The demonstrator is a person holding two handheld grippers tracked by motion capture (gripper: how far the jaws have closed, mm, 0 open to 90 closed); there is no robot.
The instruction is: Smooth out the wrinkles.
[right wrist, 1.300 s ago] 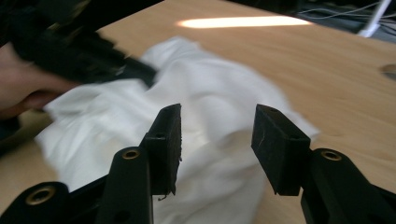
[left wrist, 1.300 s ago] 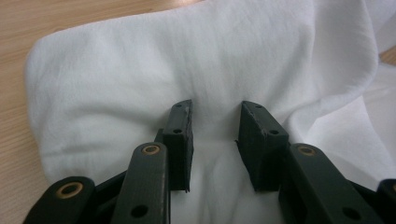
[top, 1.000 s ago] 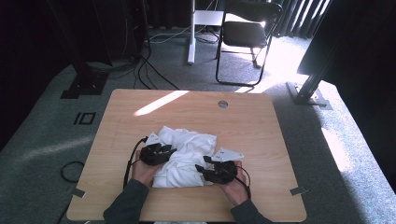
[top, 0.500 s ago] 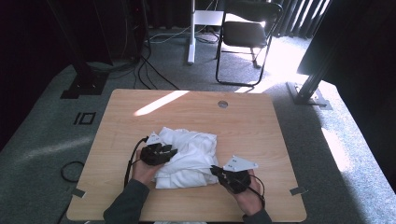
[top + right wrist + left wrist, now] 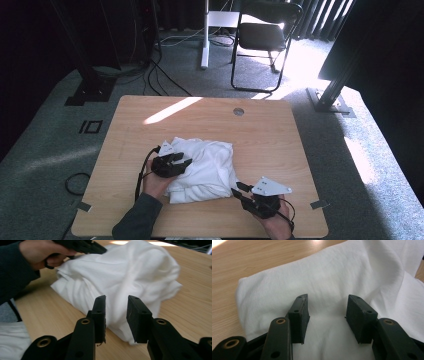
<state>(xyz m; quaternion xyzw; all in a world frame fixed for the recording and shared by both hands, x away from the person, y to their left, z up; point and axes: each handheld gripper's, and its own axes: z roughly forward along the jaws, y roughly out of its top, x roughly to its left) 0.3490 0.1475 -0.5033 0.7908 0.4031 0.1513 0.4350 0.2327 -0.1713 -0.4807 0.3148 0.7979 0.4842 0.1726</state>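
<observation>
Your right gripper (image 5: 238, 193) slid off the white cloth (image 5: 207, 167), jaws reopening, empty. Left gripper (image 5: 184, 164) opening too, above it. Soft, light, floppy: pinch a folded edge.

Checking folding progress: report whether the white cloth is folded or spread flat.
Folded, loosely: the white cloth sits as a bunched, layered bundle with creases on the table, not spread flat.

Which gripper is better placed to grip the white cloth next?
Left, probably. The left gripper sits over the white cloth, its open jaws just widened. The right gripper is open beside the cloth's near corner, off it.
</observation>
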